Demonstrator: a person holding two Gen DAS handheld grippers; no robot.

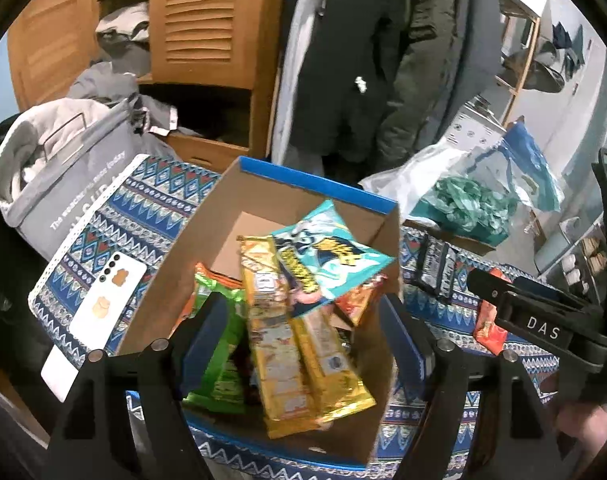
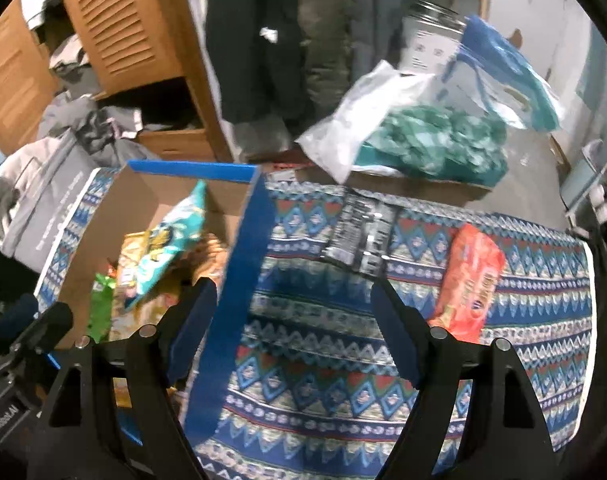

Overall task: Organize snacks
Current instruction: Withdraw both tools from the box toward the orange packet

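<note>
Centre frame, my left gripper (image 1: 303, 340) hangs spread over the cardboard box (image 1: 263, 196), yellow packets (image 1: 299, 364) running lengthwise toward me; my right gripper (image 2: 293, 326) gapes empty, orange packet (image 2: 469, 280) lower right, upright.

Dim indoor light, motion blur throughout, fisheye-bent edges, perhaps slightly soft focus.

Left wrist view: close above box (image 1: 263, 200), looking steeply down into it past own fingers (image 1: 207, 344).
Right wrist view: close, steeply down, just right of box (image 2: 247, 264), over cloth (image 2: 343, 320).
Shared: box, snacks inside, cloth right of box, black pack (image 1: 435, 268) (image 2: 359, 236), red pack (image 1: 489, 328) (image 2: 471, 280).
</note>
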